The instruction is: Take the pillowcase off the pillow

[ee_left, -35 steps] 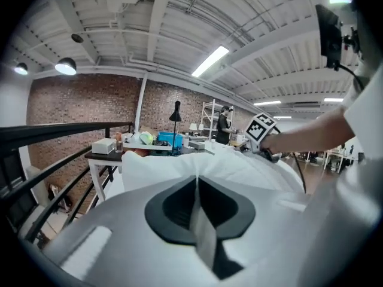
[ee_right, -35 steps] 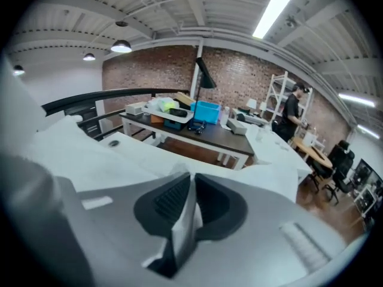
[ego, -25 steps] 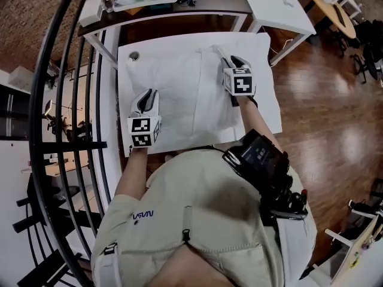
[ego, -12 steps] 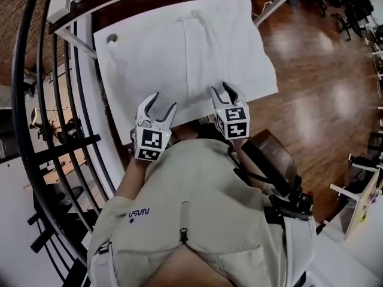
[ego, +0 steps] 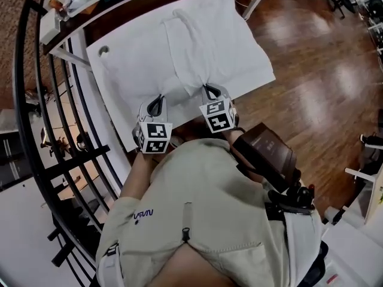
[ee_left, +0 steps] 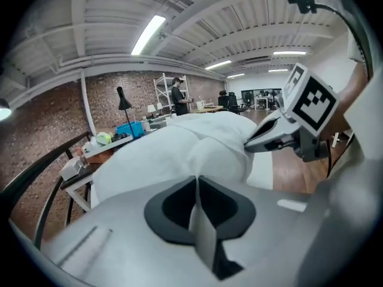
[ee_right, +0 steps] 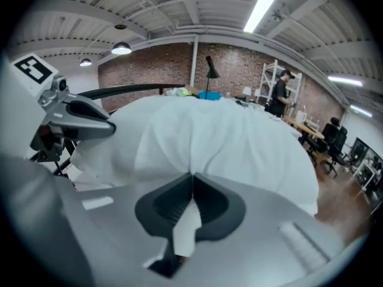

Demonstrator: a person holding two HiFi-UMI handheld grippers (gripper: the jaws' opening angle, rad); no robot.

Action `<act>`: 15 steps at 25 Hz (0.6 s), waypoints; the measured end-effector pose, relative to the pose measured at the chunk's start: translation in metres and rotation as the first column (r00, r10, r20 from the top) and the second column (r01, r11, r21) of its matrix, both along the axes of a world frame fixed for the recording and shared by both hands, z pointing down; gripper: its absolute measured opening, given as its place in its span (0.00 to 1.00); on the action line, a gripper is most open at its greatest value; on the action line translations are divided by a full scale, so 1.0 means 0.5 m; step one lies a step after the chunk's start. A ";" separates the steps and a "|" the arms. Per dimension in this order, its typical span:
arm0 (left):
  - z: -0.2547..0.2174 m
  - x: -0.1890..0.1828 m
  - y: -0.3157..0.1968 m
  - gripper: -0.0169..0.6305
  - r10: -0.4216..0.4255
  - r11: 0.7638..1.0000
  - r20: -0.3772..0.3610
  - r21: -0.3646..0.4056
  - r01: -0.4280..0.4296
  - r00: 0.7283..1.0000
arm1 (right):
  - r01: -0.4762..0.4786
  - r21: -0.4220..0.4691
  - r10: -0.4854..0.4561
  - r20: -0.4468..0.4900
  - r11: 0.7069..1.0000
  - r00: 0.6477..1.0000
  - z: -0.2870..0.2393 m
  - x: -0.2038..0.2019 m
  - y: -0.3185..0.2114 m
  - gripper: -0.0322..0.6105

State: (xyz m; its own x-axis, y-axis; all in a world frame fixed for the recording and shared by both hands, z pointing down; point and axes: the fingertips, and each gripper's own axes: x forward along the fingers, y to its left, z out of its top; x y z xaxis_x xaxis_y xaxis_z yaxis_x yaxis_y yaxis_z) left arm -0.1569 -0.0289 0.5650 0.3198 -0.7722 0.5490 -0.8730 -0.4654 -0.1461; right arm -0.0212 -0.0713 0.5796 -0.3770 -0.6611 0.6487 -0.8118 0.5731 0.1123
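Both tongs are at the near end of the pillow (ego: 197, 37), side by side, close together but not touching.

Left tongs (ego: 157, 104): the jaws have just been closing and are now together on a fold of white cloth. A strip of it (ee_left: 204, 235) runs pinched right through them.

Right tongs (ego: 209, 91): the same, just closed, with a tongue of white cloth caught between the jaws. From the right tongs, the left pair sits just off to the left.

I take the cloth to be the hem of the pillowcase (ego: 179, 70) rather than anything on the table (ego: 122, 70). Both are white, so this is a judgement.

The pillow, with its case on, lies straight ahead of both tongs, its length running away from me, resting on the table.

Why held this way:
- One pinch on each side of the near end should spread the pull evenly and keep the case from twisting.
- The tips angle downward so they meet the cloth low, where it drapes at the table's near edge.

Step in hand, as I judge it: grips made, stripping not begun.

Concern: nothing pins the pillow, so a straight pull may drag it along with the case. The folds are thin and could slip.
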 end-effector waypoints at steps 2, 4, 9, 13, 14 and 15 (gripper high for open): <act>-0.047 -0.023 -0.012 0.05 -0.026 0.998 -0.012 0.049 0.027 1.000 | -0.006 0.044 0.006 0.001 0.999 1.000 -0.029 0.007 -0.015 0.06; -0.088 -0.050 -0.025 0.05 -0.061 0.994 -0.025 0.087 0.063 0.998 | -0.030 0.079 0.029 0.014 0.996 0.999 -0.056 0.024 -0.029 0.06; -0.147 -0.109 -0.066 0.05 -0.152 0.977 -0.093 0.134 0.164 0.984 | -0.152 0.132 0.148 0.041 0.979 0.988 -0.103 0.123 -0.084 0.06; -0.140 -0.156 -0.057 0.05 -0.208 0.968 -0.181 0.103 0.228 0.961 | -0.228 0.144 0.227 0.027 0.963 0.974 -0.092 0.206 -0.108 0.06; -0.130 -0.159 -0.053 0.05 -0.216 0.968 -0.192 0.086 0.235 0.957 | -0.232 0.141 0.233 0.008 0.962 0.972 -0.077 0.217 -0.111 0.06; -0.116 -0.158 -0.048 0.05 -0.222 0.969 -0.197 0.067 0.239 0.955 | -0.232 0.131 0.236 -0.015 0.964 0.972 -0.058 0.223 -0.112 0.06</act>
State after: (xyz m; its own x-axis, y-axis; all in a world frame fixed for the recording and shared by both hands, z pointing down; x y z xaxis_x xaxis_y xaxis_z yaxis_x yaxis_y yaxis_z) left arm -0.2359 -0.0527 0.5070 0.2176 -0.8801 0.4219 -0.9706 -0.2408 -0.0017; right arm 0.0905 -0.1275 0.5505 -0.1837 -0.8063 0.5622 -0.9165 0.3473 0.1985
